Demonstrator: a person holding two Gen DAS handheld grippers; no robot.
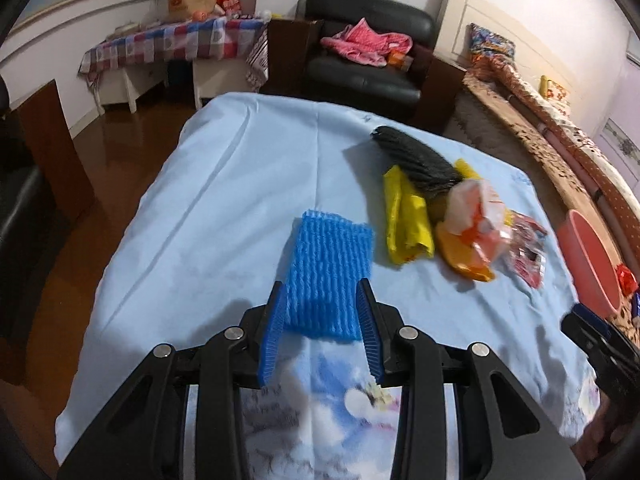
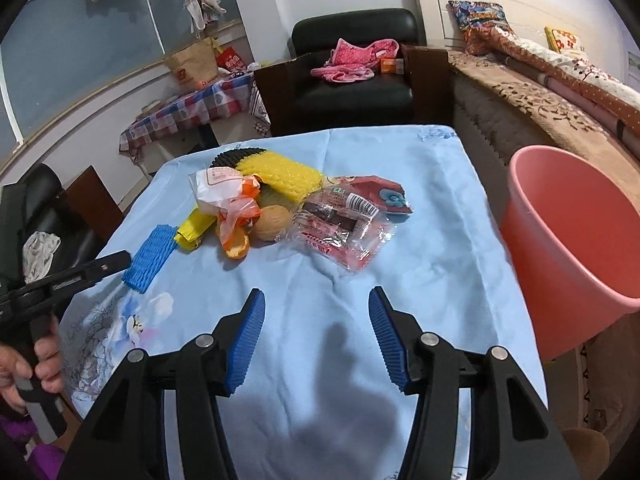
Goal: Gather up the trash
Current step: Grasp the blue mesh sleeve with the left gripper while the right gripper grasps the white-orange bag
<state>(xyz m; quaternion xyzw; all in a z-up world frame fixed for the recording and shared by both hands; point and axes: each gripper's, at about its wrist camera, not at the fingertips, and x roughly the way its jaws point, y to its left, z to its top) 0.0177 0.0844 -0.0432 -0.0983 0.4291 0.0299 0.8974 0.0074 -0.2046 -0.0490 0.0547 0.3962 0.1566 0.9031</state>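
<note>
A blue foam net lies on the light blue tablecloth. My left gripper is open, its jaws on either side of the net's near end. The net also shows in the right wrist view. Beyond it lie a yellow foam net, a black foam net, a crumpled orange and white bag and a clear snack wrapper. My right gripper is open and empty over bare cloth. A pink bucket stands at the table's right edge.
A black armchair with pink clothes stands behind the table. A bed runs along the right. A checked-cloth side table is at the back left. A walnut and orange peel lie among the trash.
</note>
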